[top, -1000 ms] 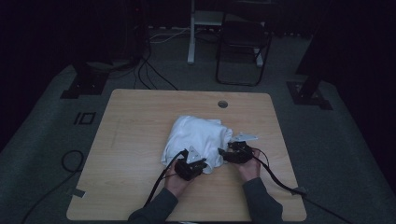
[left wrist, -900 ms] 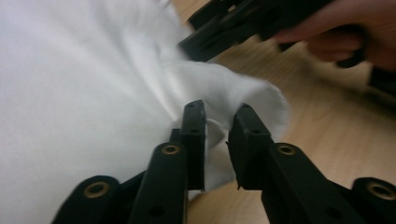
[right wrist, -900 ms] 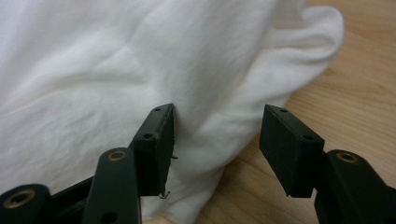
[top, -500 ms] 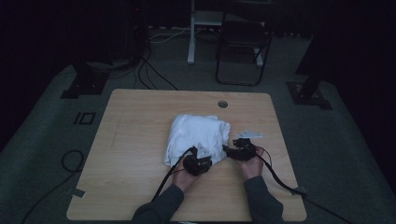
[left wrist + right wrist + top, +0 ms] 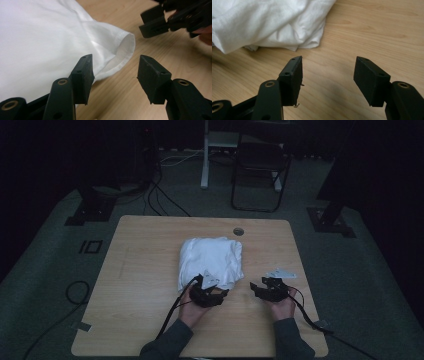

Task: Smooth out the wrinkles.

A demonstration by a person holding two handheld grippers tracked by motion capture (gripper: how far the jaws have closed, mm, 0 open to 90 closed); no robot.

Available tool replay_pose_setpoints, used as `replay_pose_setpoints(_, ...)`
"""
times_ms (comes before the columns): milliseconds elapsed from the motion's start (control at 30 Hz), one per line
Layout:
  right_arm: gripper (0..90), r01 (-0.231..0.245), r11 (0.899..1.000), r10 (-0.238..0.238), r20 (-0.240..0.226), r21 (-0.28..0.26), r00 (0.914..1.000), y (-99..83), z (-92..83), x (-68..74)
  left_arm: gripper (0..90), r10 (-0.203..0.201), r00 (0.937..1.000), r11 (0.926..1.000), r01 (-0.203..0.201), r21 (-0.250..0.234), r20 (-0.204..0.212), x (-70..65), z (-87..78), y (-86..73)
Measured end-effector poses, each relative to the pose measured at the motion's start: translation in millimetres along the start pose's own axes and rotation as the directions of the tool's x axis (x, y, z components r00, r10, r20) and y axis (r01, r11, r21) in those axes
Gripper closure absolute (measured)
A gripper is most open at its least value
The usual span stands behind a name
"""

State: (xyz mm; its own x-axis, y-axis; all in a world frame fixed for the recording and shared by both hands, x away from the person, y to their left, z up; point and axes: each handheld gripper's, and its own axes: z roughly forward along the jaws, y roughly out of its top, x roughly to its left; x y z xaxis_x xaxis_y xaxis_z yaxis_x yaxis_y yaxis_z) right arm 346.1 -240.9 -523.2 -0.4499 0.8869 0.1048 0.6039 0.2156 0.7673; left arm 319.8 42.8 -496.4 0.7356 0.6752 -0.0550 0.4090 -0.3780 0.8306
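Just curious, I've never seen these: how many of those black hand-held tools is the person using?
2. The left tool sits at the white cloth's near edge; the right tool is over bare table, right of it.

Your high view looks forward and down on the whole surface (image 5: 150, 285) from far up. Your two tool views sit low and close, both seeing the white cloth (image 5: 37, 37).

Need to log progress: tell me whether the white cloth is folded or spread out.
Folded. The cloth lies as a compact, layered bundle on the table, with a hemmed sleeve end poking from its near edge.
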Motion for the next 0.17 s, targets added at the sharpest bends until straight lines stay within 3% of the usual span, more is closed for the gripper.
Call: replay_pose_setpoints(167,39.5,-0.003,1.0,0.003,-0.006,-0.013,1.0,-1.3,-2.1,-1.6,44.9,-0.024,0.9993,0.9995,0.024,-0.019,-0.027,8.9,-21.8,-8.6)
